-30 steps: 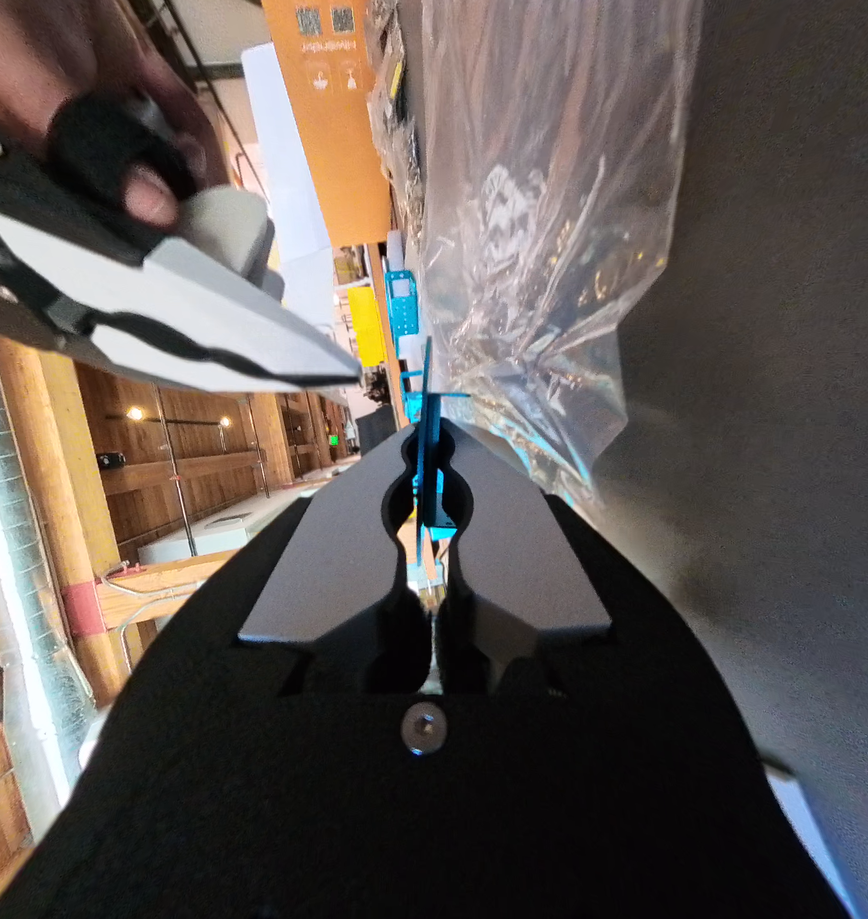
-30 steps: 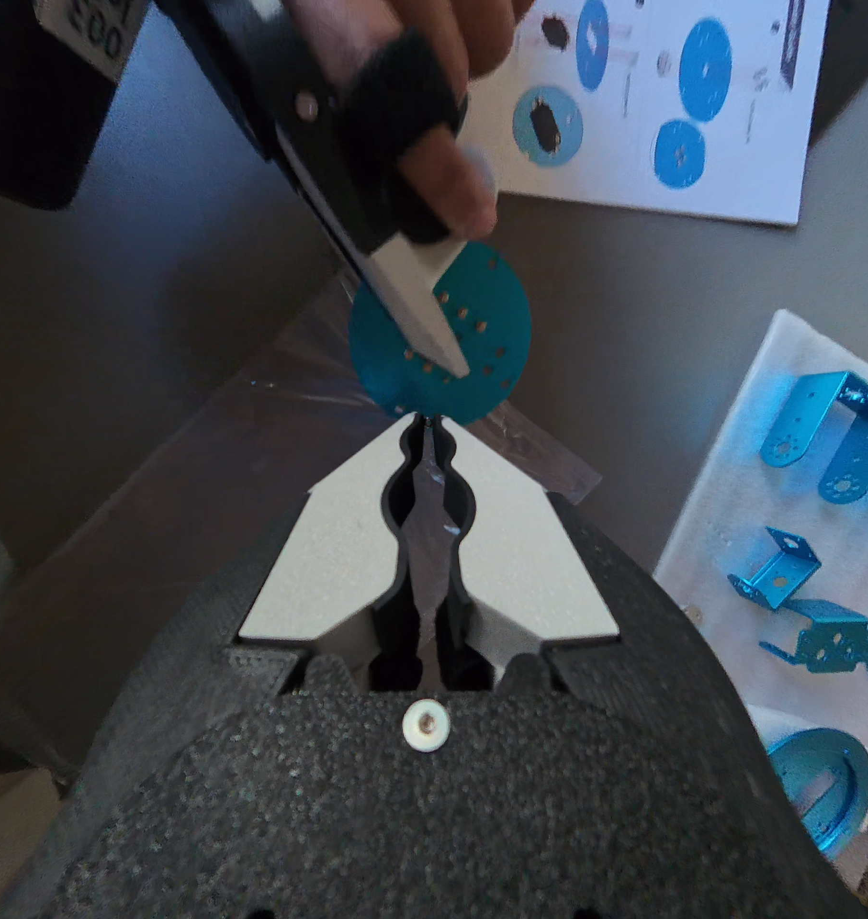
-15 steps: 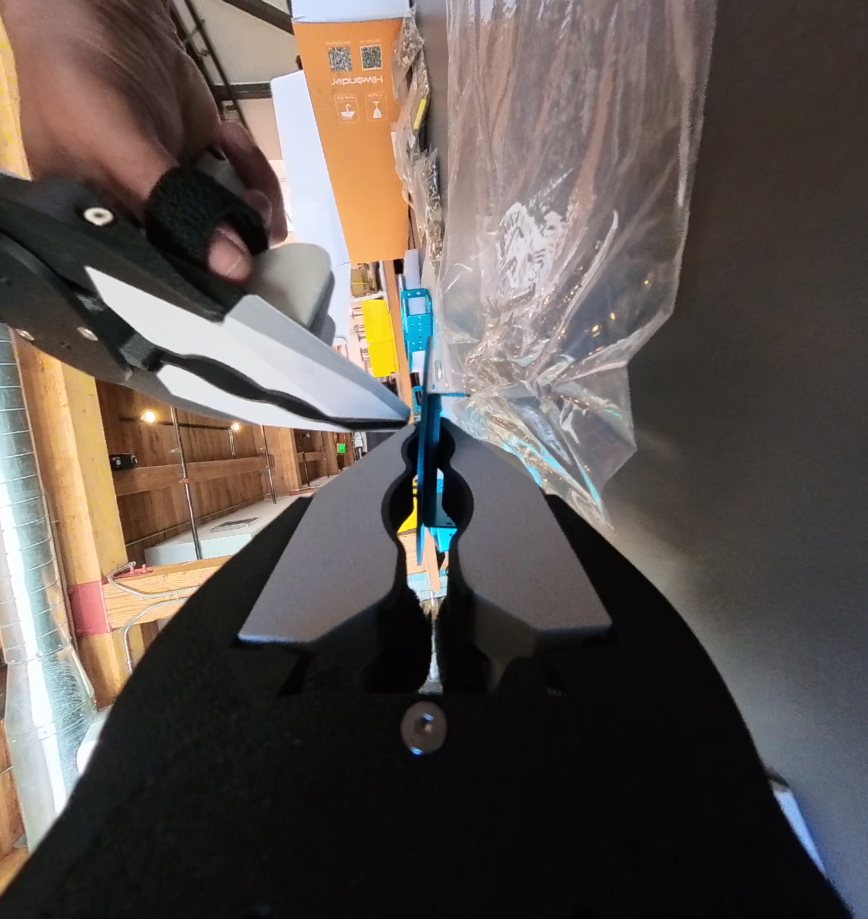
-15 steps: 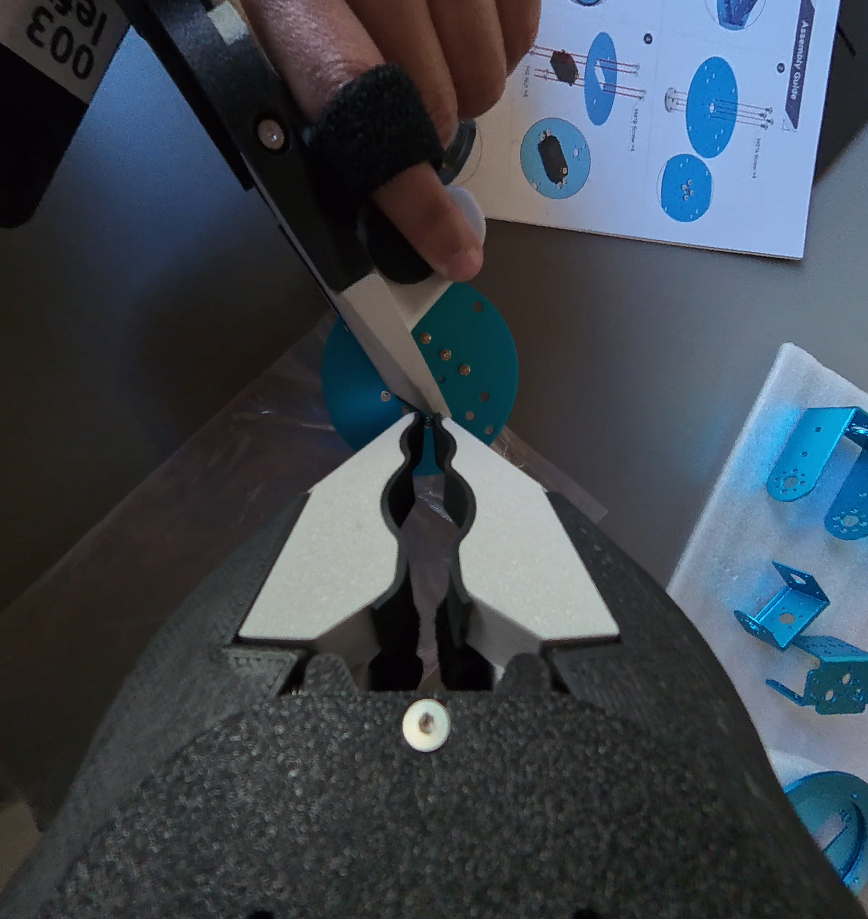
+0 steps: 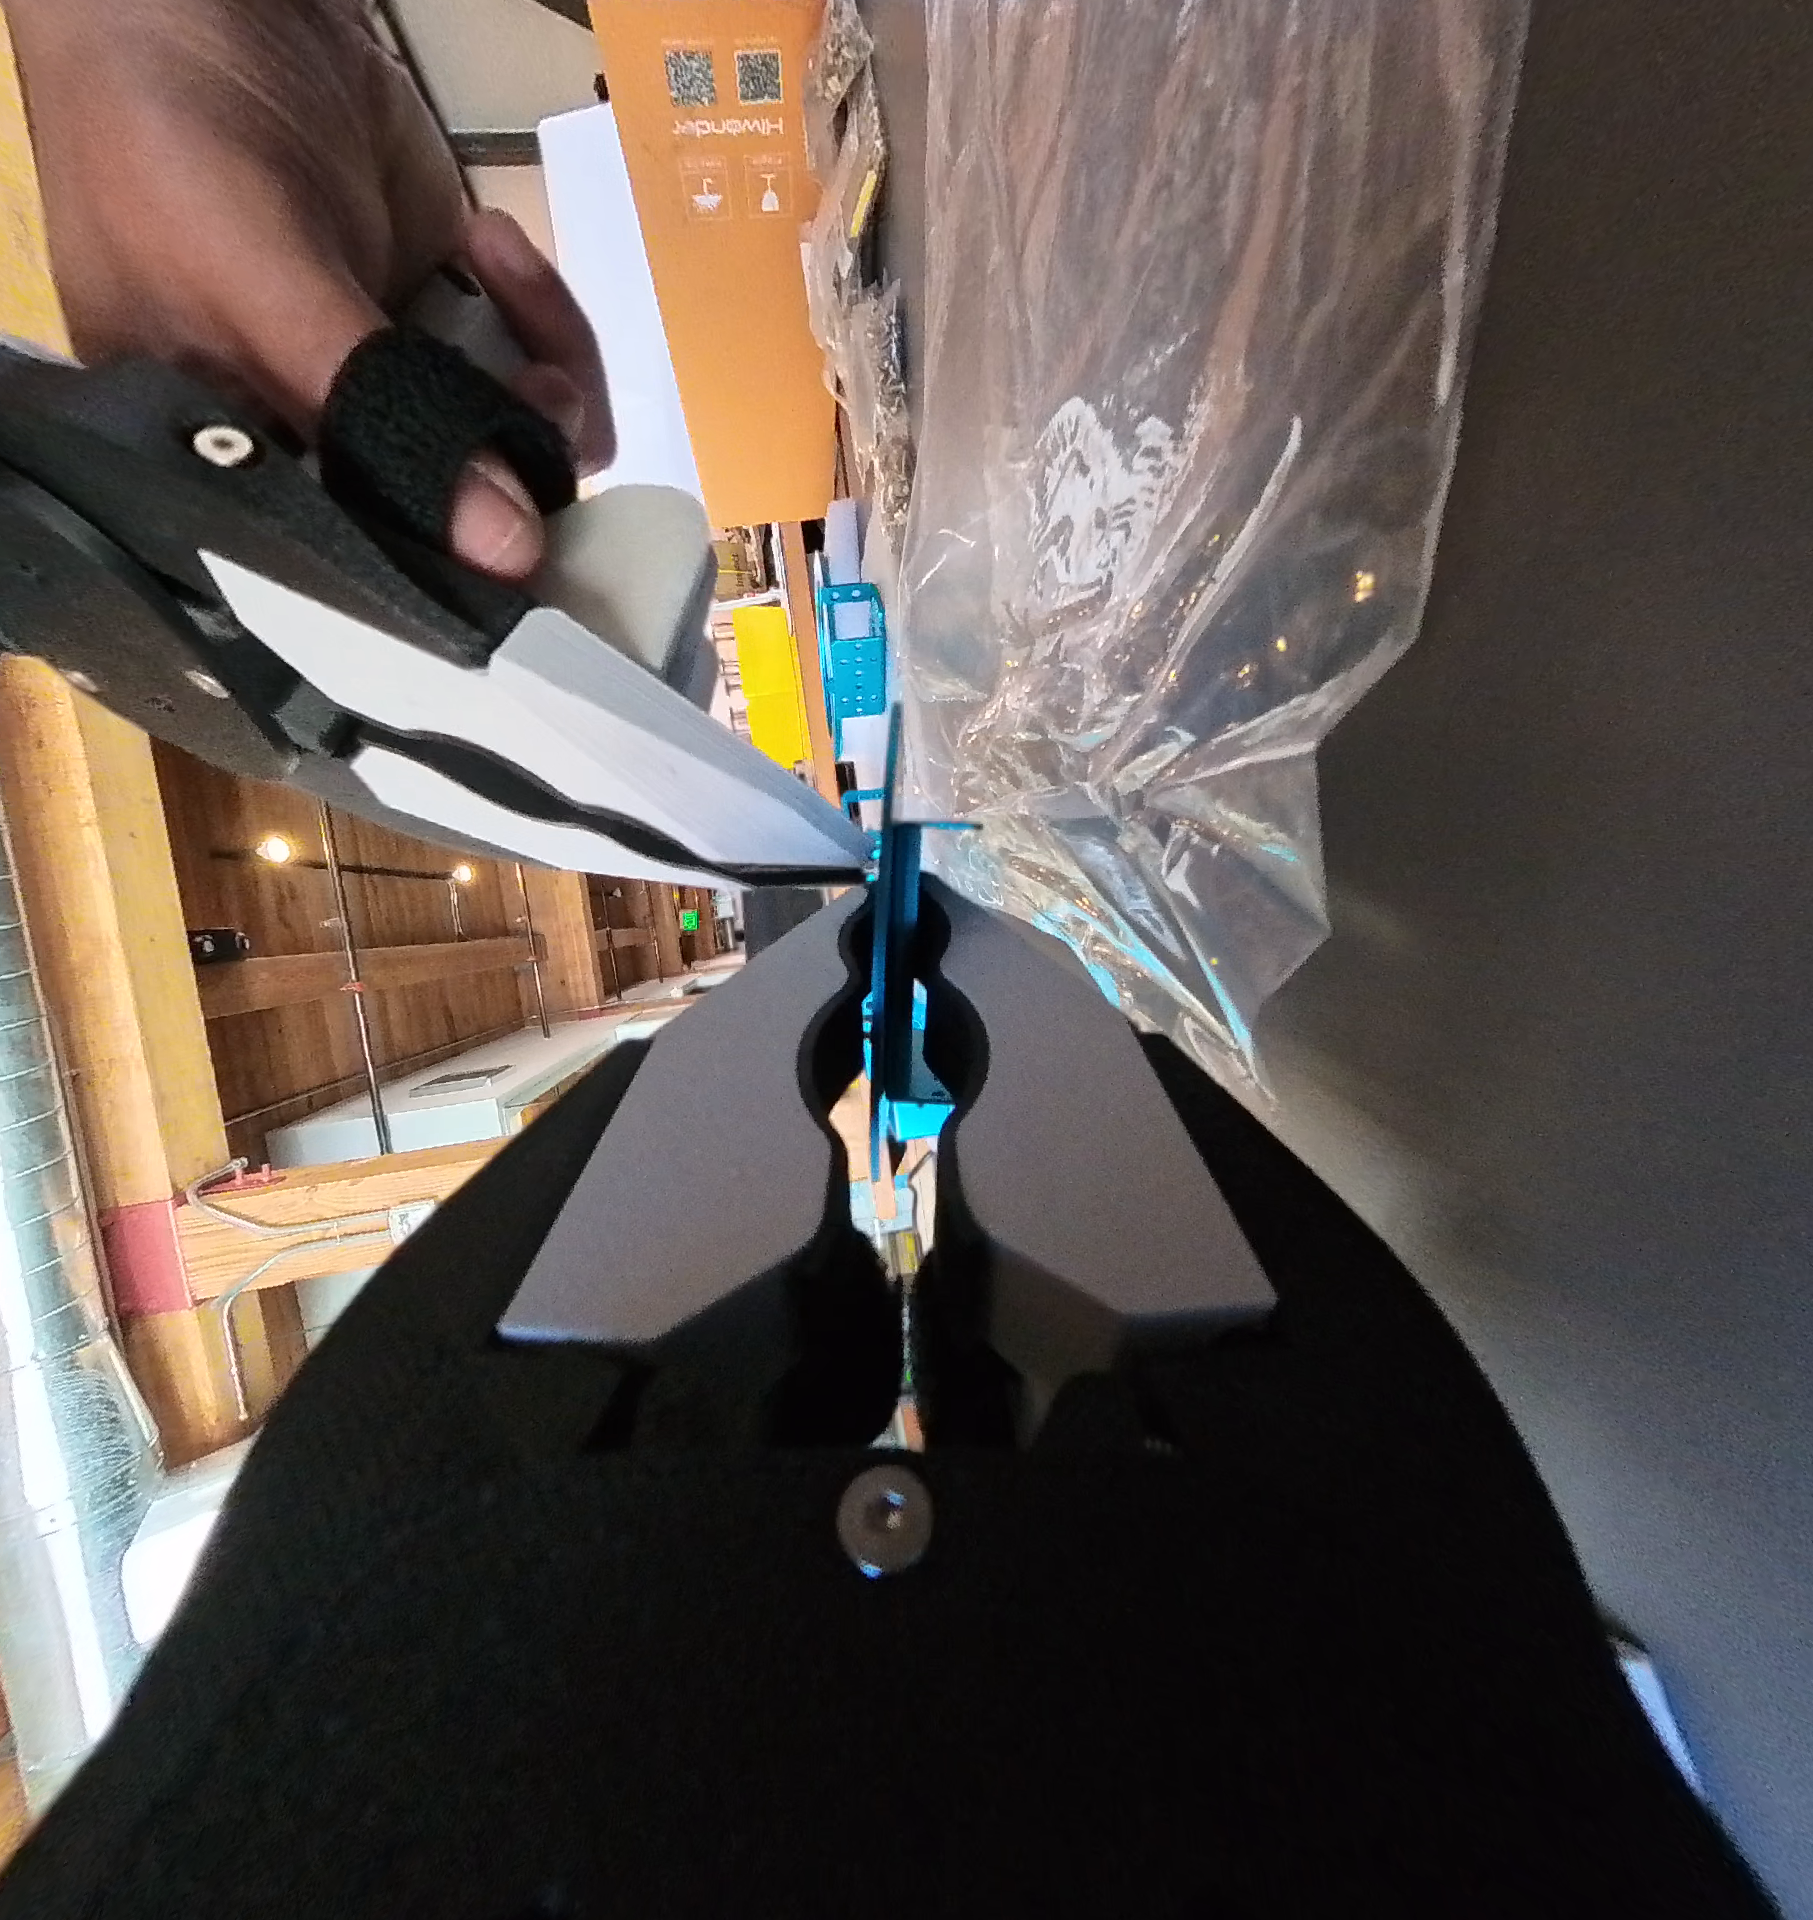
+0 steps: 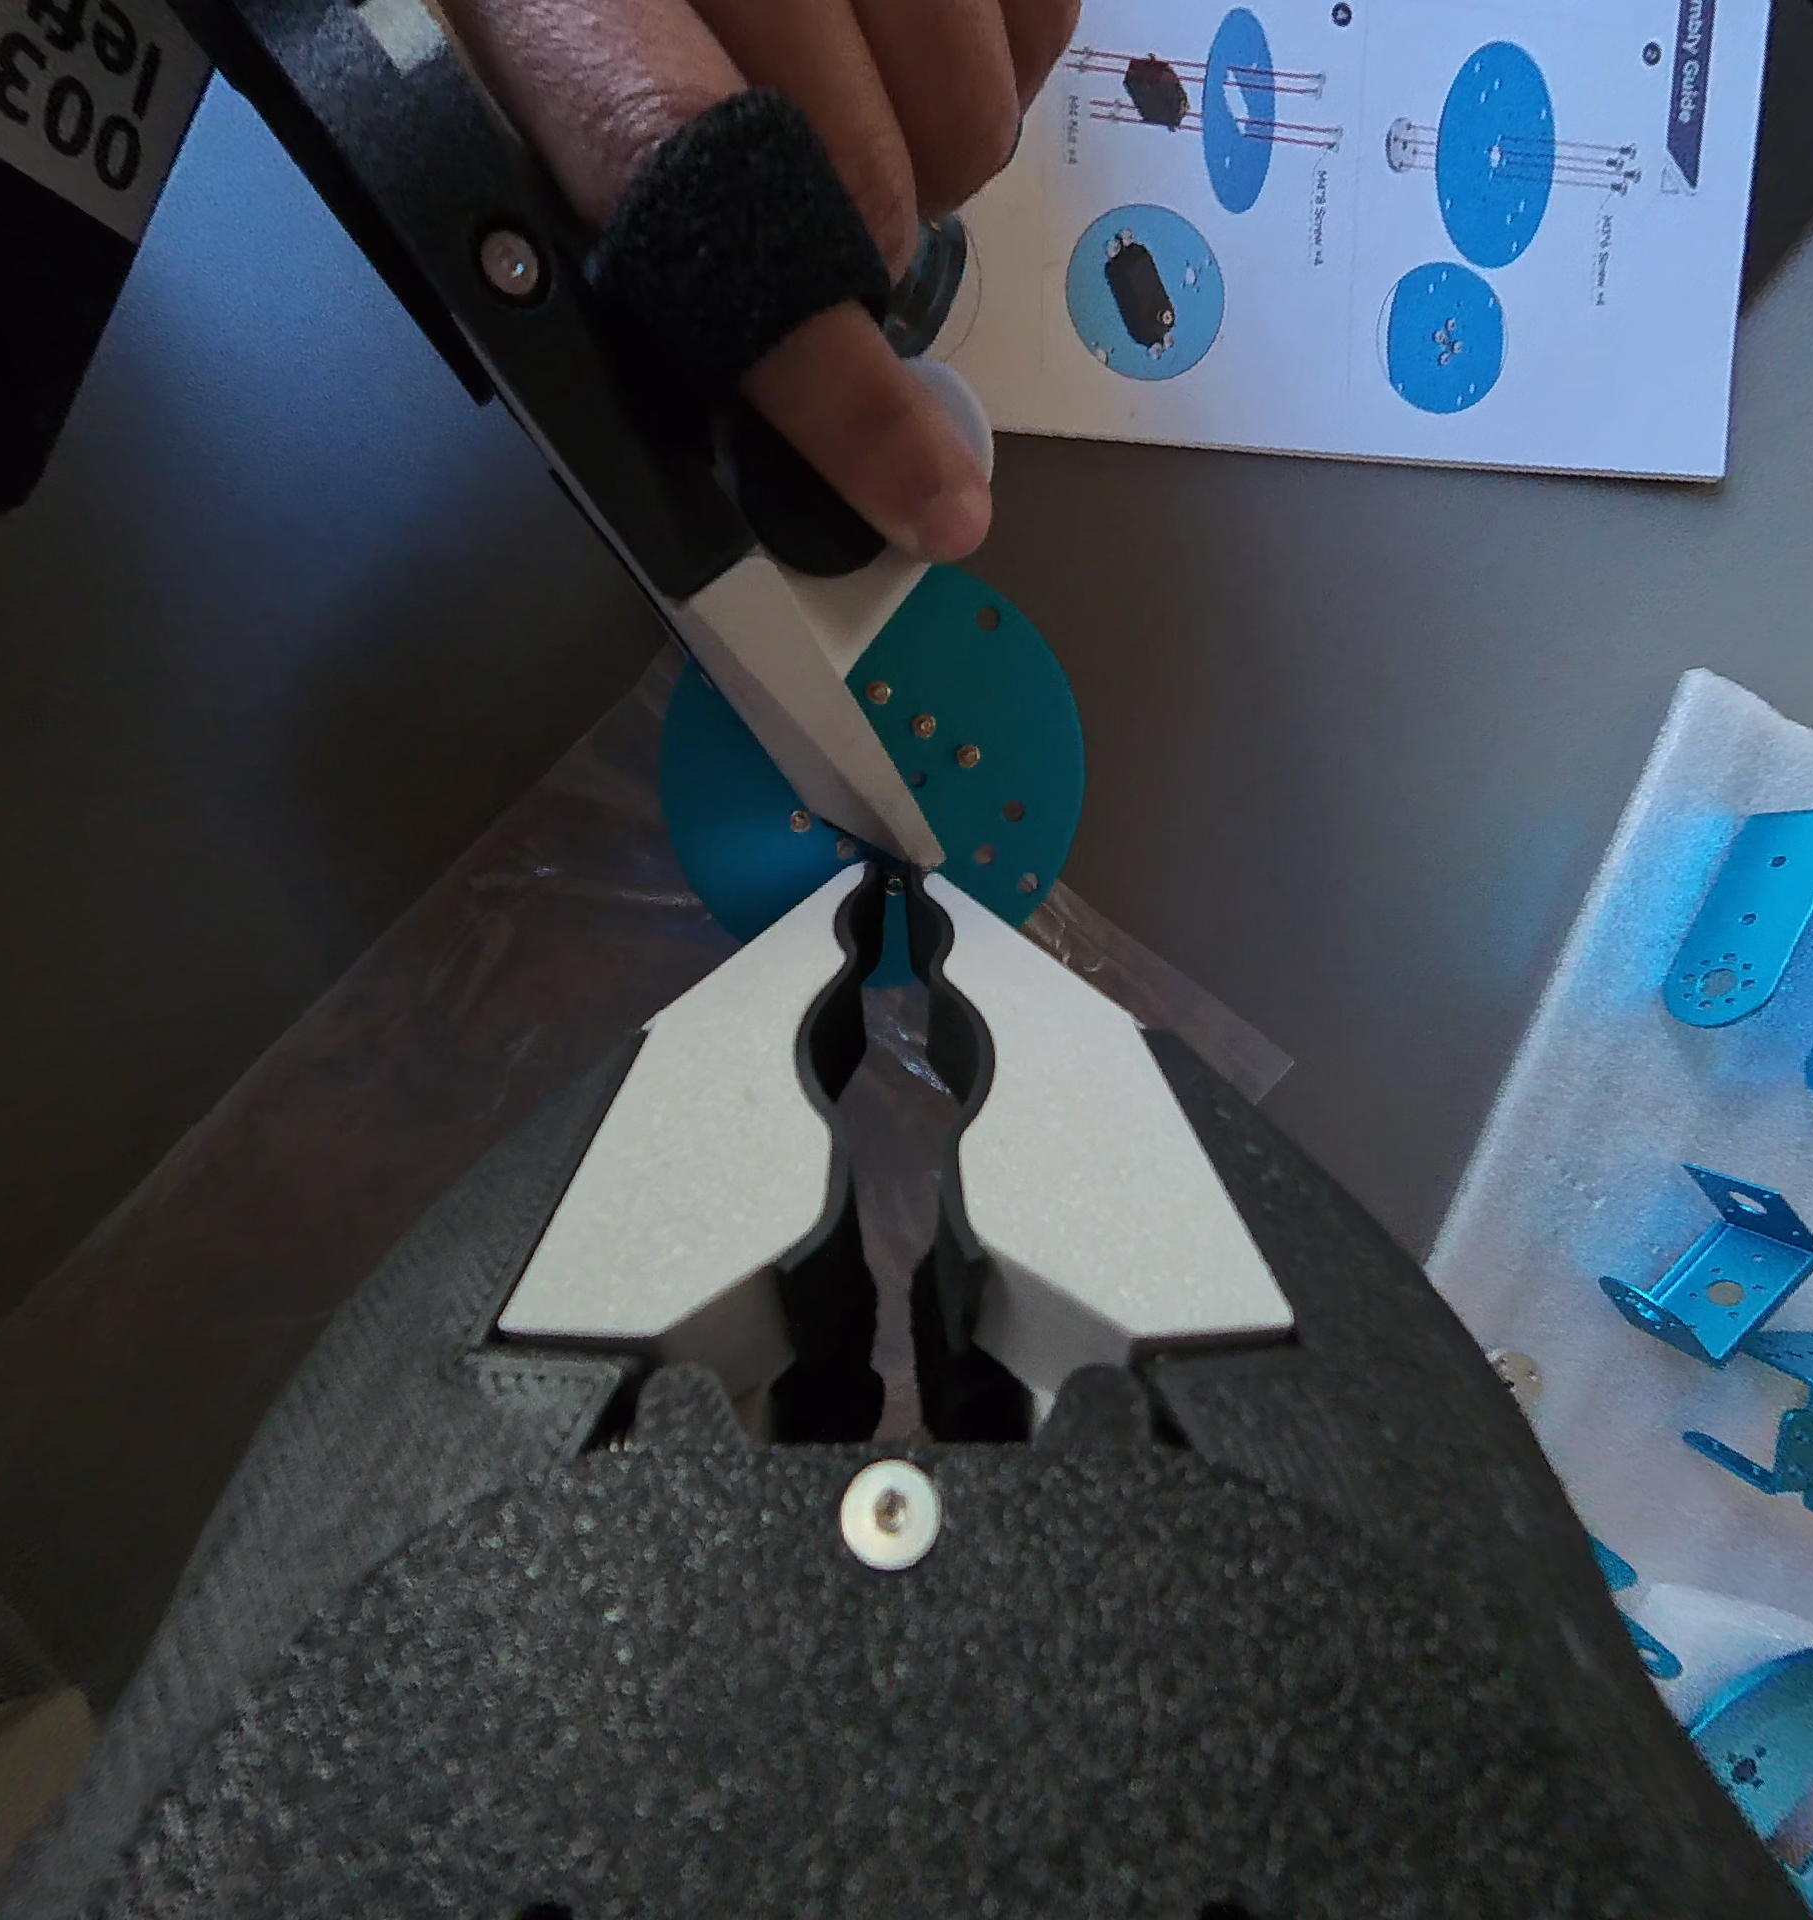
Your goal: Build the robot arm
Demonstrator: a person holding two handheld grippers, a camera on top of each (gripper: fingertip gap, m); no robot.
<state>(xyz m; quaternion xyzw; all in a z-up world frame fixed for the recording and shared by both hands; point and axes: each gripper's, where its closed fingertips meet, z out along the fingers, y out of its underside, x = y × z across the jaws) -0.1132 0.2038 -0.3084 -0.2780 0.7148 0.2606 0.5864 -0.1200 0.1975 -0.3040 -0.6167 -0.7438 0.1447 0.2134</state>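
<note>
The left gripper is clenched on a disc, gripping it edge-on between both fingers, so its own view shows only a thin blue line. The disc is held in the air above the grey table, with a clear bag behind it. The right gripper has its jaws drawn to a narrow slit, and its tips touch the disc face just beside the left gripper's tips. A tiny dark speck sits at those tips; whether it is pinched there cannot be told.

As a judgement, a thin plate clamped near its rim will pivot easily, so the left grip wants firm, steady pressure, and any push from the right should run straight into the face, close to the clamp.

The disc is flat teal metal with a matt finish and many small holes, some ringed in brass. The bag is glossy and creased, with small hardware inside. To the right lies white foam carrying blue bent brackets, which are drilled and shiny. A printed sheet lies beyond. Each hand wears a black fabric finger loop
</note>
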